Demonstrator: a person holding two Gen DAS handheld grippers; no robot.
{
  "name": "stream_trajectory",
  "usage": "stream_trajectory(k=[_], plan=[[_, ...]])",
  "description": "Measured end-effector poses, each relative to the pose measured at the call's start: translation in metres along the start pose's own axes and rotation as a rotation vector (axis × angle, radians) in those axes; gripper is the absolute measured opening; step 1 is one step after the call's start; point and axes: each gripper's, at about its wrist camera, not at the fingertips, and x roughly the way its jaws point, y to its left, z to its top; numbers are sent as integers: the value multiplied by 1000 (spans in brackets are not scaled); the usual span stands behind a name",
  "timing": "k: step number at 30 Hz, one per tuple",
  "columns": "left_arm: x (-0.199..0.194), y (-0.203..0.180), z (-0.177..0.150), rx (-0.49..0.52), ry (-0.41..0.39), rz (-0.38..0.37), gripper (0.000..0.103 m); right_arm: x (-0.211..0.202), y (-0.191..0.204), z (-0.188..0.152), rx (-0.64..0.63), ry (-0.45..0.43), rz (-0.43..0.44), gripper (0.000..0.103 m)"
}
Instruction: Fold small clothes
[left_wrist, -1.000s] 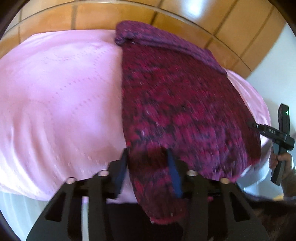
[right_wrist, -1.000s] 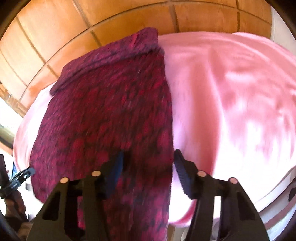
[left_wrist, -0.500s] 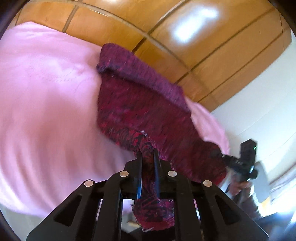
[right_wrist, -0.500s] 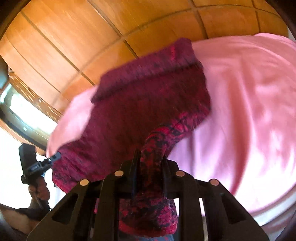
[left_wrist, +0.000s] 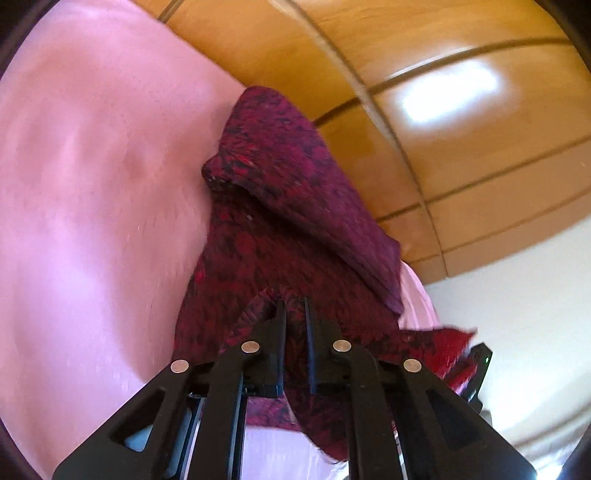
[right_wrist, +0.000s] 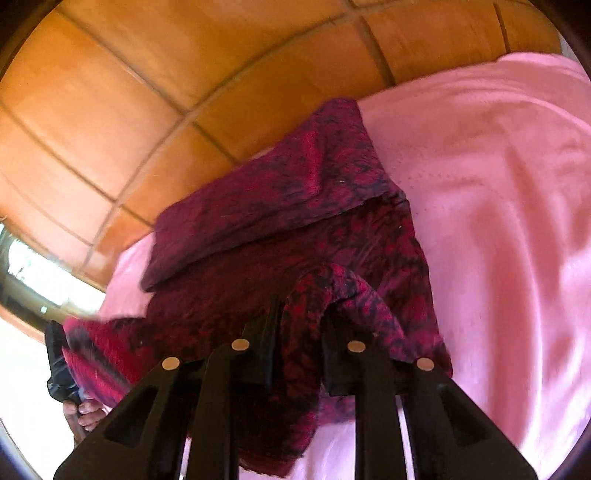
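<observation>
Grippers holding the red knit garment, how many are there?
2. The left gripper pinches the red knit garment at one near corner; the right gripper pinches the other.

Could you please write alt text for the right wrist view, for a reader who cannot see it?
The right gripper is clamped on a bunched fold of a dark red knitted garment, lifting its near edge over a pink bedspread. A wooden panelled wall lies behind, and the left gripper shows at lower left.

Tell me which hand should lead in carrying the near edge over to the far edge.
Neither clearly: both. The left gripper and right gripper are each shut on a near corner of the red knit garment, lifted off the pink sheet. Probably move together, or the fold will skew.
</observation>
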Motion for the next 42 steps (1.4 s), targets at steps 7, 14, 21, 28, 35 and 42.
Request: stream_trajectory(k=[7,14,21,28,35,42], plan=[[3,14,25,-119,-42,22,26,13,-13,26,129,17,95,58],[-44,37,23,-105,-157,59,51,-19,-16,35,160,-104,171,90],[-63,37,-21,110,-117,40,74,-41,-31,10,92,-116,104,88],[-30,30,-44,212,3,69,67,-23,-29,-23,-127,-24,-90,56],[-28,25,-42,208,23,105,17,-35,-30,-28,-155,-25,-140,13],[-46,22,-53,212,22,73,10,-67,-25,-51,-119,-47,-89,11]])
